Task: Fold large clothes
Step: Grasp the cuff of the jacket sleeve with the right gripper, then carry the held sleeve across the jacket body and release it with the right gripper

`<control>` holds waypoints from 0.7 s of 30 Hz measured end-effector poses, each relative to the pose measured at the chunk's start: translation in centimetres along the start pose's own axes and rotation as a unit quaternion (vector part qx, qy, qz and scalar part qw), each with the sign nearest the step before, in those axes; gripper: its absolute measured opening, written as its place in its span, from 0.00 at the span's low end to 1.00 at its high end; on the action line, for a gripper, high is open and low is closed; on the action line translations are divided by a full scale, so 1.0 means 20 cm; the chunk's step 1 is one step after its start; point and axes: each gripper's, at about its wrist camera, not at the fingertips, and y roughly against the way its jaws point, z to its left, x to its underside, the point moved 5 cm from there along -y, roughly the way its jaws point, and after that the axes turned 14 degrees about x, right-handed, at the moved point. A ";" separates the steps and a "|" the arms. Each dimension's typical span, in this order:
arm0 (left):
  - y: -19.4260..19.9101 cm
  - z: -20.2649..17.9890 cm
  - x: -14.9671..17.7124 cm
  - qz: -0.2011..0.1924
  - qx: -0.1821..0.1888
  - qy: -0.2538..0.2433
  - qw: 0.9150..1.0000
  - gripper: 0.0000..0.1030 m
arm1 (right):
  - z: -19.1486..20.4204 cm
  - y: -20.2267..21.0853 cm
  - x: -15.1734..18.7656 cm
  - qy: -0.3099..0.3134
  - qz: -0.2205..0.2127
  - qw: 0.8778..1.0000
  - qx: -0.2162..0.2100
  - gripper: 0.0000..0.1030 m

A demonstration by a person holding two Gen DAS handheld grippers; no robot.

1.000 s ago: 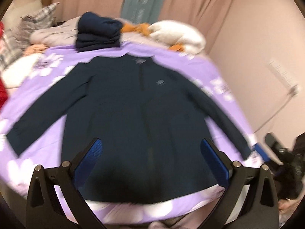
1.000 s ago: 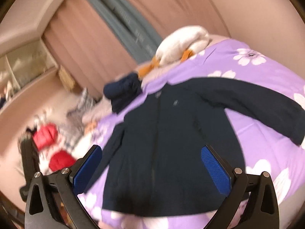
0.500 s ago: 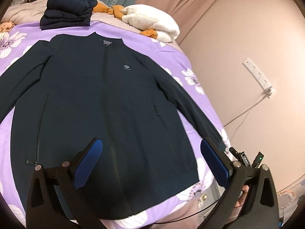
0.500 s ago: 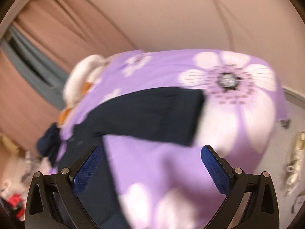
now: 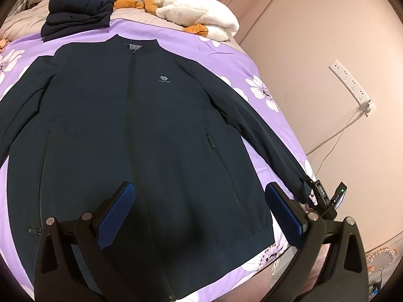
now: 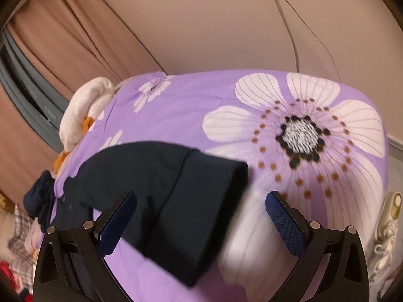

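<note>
A dark navy zip jacket lies flat, front up and sleeves spread, on a purple floral bedspread. My left gripper is open and empty above the jacket's hem. My right gripper is open, just above the cuff of the jacket's right-hand sleeve, which lies between its spread fingers near the bed's corner. The right gripper's body also shows in the left wrist view at that sleeve's end.
A folded navy garment and a white and orange plush lie at the bed's head. A wall with a power strip and cable runs along the right. Shoes lie on the floor.
My right gripper has swung from over the jacket body to the right sleeve cuff and come closer to it. My left gripper has moved right and closer above the hem.
</note>
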 end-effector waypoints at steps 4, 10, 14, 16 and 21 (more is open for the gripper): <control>-0.02 0.00 0.02 0.004 -0.008 0.003 1.000 1.00 | 0.00 -0.01 0.03 -0.001 -0.017 0.999 0.043 0.57; 0.04 0.07 0.07 0.006 -0.018 0.020 1.000 1.00 | 0.17 0.12 -0.04 0.062 -0.013 0.998 0.029 0.14; 0.12 0.11 0.07 -0.012 -0.015 0.036 0.999 1.00 | 0.43 0.32 -0.18 0.132 -0.058 0.989 0.017 0.13; 0.18 0.14 0.08 -0.024 -0.015 0.042 0.999 1.00 | 0.58 0.42 -0.24 0.155 -0.066 0.986 0.005 0.13; 0.33 0.25 0.07 -0.055 -0.030 0.062 0.996 1.00 | 1.01 0.58 -0.36 0.192 -0.081 0.978 -0.006 0.13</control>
